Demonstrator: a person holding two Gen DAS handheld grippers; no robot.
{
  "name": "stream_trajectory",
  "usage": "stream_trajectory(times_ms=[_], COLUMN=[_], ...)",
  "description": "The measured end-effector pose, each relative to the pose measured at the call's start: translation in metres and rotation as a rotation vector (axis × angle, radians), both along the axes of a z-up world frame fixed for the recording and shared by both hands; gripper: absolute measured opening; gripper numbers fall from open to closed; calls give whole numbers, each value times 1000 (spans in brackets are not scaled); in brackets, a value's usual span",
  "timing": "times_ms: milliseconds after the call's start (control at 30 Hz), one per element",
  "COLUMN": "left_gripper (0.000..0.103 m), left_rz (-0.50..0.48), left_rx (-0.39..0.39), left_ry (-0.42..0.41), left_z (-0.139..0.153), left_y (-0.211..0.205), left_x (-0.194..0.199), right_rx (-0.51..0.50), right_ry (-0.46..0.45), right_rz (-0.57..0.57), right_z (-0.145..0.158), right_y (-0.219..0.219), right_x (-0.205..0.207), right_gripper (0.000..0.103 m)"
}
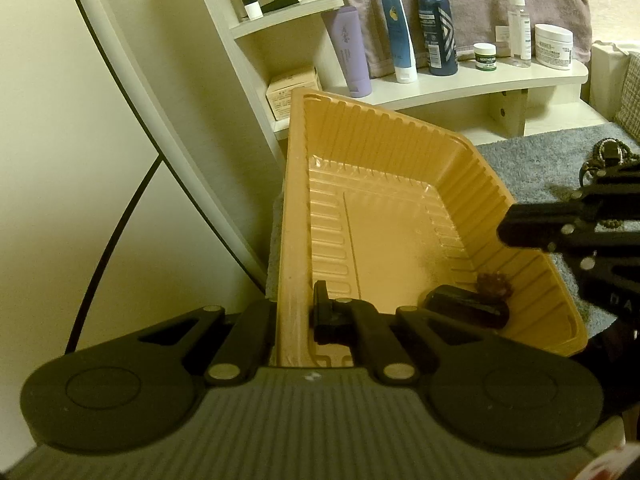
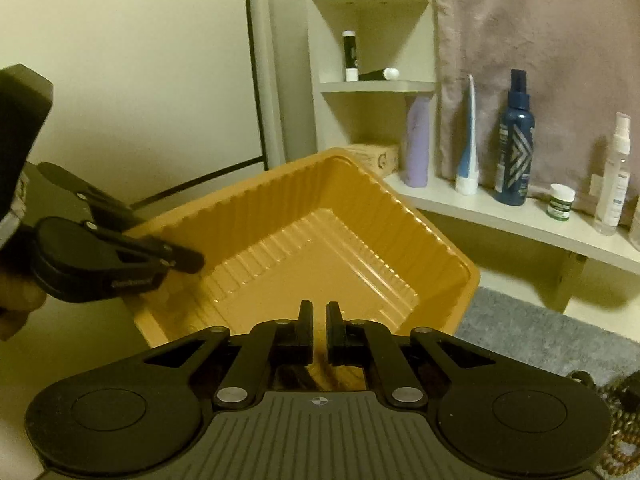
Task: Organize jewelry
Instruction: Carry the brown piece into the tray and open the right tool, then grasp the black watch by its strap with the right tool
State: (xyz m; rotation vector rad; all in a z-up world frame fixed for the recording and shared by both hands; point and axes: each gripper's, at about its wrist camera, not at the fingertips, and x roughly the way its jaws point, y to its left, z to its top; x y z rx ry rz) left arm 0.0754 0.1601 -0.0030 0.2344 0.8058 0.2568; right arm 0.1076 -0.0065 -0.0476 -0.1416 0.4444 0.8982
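Gripping the near wall of the orange tray (image 1: pixel 296 216), the left gripper (image 1: pixel 298 316) is steadying and tilting it above the grey mat (image 1: pixel 532 160). The right gripper (image 2: pixel 319 332) is hovering over the tray's near corner, jaws narrow and apparently empty. Two dark jewelry pieces (image 1: pixel 470 302) are lying inside, shown by the left view alone; only the right view shows the beaded strand (image 2: pixel 618 446) awaiting pickup, probably next.

The tray (image 1: pixel 400 216) is orange plastic with ribbed walls, and both tools are plain black, left tool (image 1: pixel 296 316) and right tool (image 2: pixel 319 328). It sits on a fuzzy grey rug (image 1: pixel 532 160). On the pale shelf (image 1: pixel 480 80) there's a lilac tube (image 1: pixel 350 52) and a navy spray bottle (image 1: pixel 436 24) with a silver chevron pattern.
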Motion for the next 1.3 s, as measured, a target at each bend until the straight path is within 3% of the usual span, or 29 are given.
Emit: stream_trajectory(times_ms=[100, 367, 567, 733, 1300], left_gripper=[2, 2, 2, 2, 2], left_rz=[0, 4, 3, 3, -4], left_rx=[-1, -3, 1, 3, 14], left_ry=[-1, -4, -4, -4, -3], left_z=[0, 0, 0, 0, 2], left_y=[0, -1, -2, -2, -5], left_x=[0, 0, -1, 0, 0], right_rx=[20, -26, -107, -189, -344], right_ry=[-11, 5, -27, -65, 15], right_rz=[-56, -299, -392, -386, -149], right_z=[2, -16, -32, -40, -51], right_y=[-18, -82, -112, -118, -118], right_x=[0, 9, 13, 23, 68], right_gripper=[37, 40, 40, 40, 40])
